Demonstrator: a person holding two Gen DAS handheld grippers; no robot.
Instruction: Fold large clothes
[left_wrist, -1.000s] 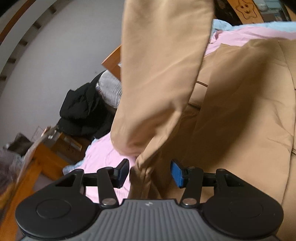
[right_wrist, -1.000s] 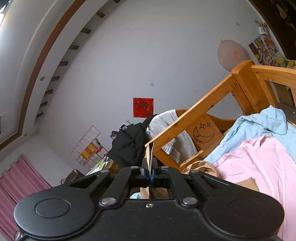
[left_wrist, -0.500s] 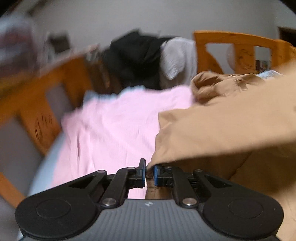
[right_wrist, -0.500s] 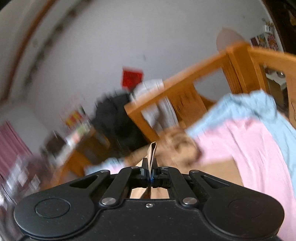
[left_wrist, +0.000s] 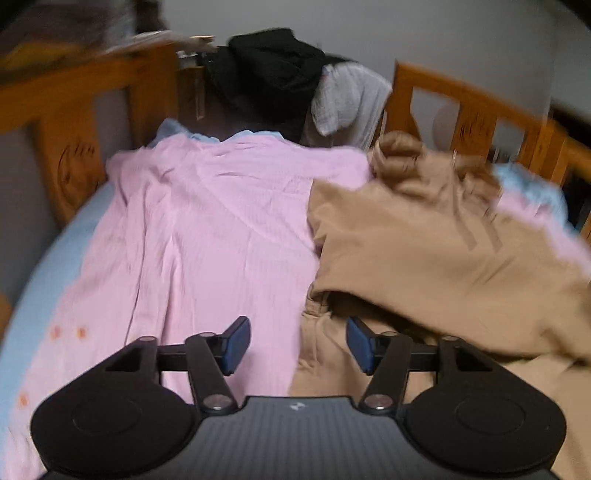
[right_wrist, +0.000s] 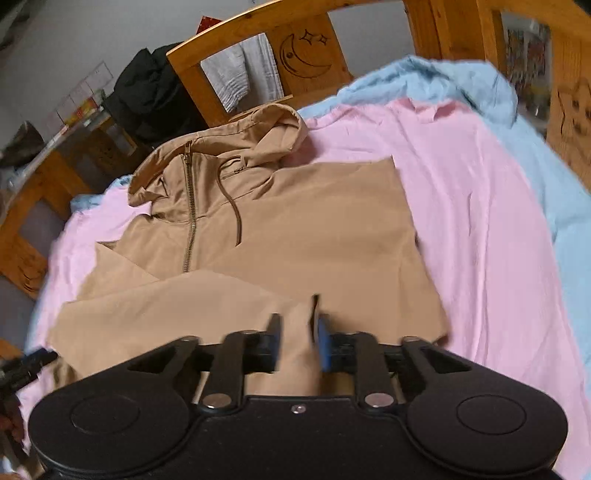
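in the left wrist view the left gripper (left_wrist: 297, 341) is opening wide, with the jacket (left_wrist: 424, 236) edge below the gap and nothing pinched; pull it clear without dragging cloth. in the right wrist view the right gripper (right_wrist: 298, 341) is opening, a fold of sleeve loose between its jaws; let it drop flat. the jacket (right_wrist: 280, 221) lies on the pink sheet (right_wrist: 480, 206), long axis from bottom centre to hood (right_wrist: 273, 125) at upper left.
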